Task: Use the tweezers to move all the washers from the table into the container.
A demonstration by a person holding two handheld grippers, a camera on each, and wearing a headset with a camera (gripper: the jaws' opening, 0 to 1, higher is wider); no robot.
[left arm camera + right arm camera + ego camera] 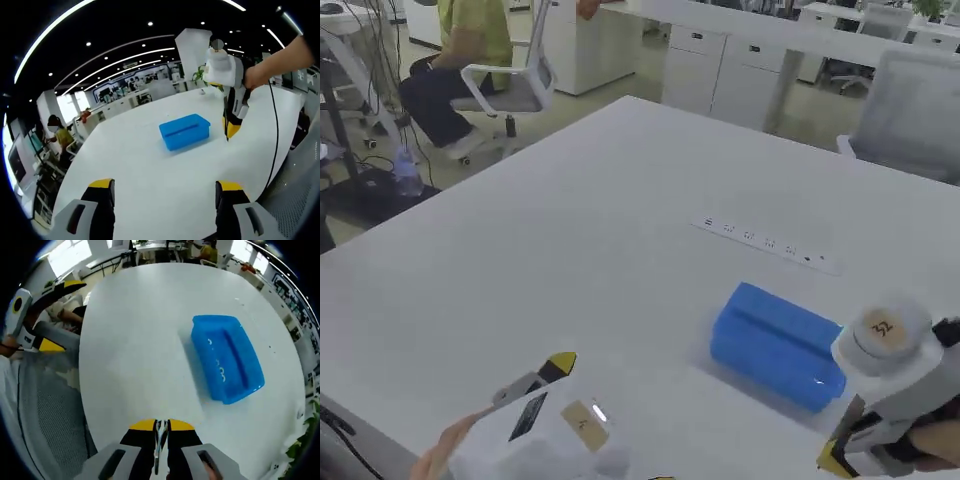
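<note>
A wide white table (570, 250) is seen in an open office lit by rows of ceiling lamps. White cabinets (720, 75) are ranged beyond its far edge. A grey office chair (910, 110) is placed by the right corner. Another chair (510, 85), off the far left, is occupied by a seated person (470, 40), well apart from the work.

The blue container (775, 345) is set on the table near the front right, lying open at the top. Small pale marks are seen on its floor in the right gripper view, too small to be identified.

The left gripper (165, 192) is held low over the near edge with its jaws spread wide and nothing between them. The right gripper (161, 427) is raised just beside the container, its jaws clenched on the thin metal tweezers (159, 440), which are pointed out over bare tabletop.

A row of sockets (765, 243) is recessed in the surface beyond the container.
</note>
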